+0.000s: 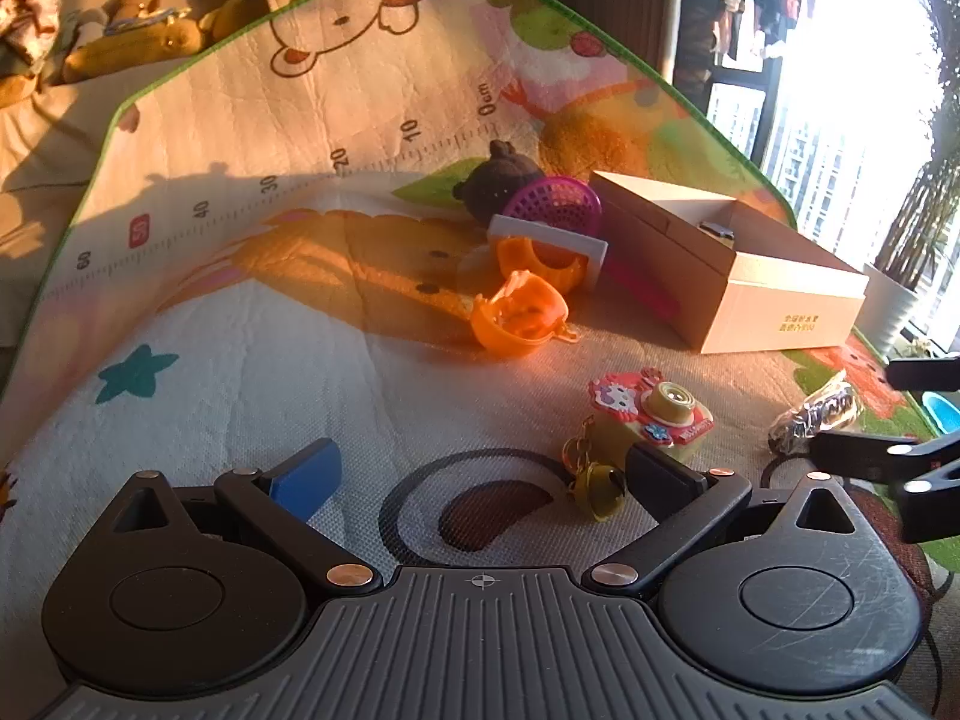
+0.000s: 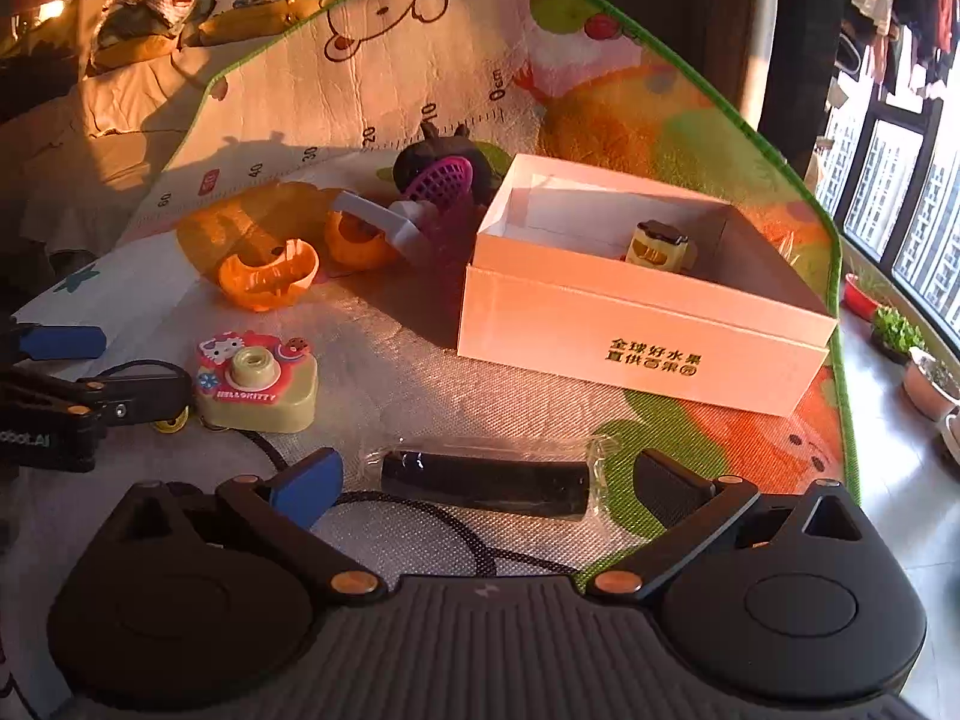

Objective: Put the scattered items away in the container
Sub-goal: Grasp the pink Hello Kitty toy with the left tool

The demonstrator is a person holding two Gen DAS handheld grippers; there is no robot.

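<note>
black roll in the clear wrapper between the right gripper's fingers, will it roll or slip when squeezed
The black roll looks cylindrical and lies on its side on the mat, so a push would probably roll it. Its loose clear wrapper bunches at the ends, so the pads may slide on the film. The right gripper is open around it.

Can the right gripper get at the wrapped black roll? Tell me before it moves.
Probably yes. The right gripper is open, and the wrapped black roll lies crosswise on the mat just ahead of its fingertips, with nothing between them. The toy camera sits clear to the left.

matt cardboard box (image 2: 636, 324), glossy plastic camera toy (image 2: 258, 381), woven-textured mat (image 2: 390, 330)
</note>
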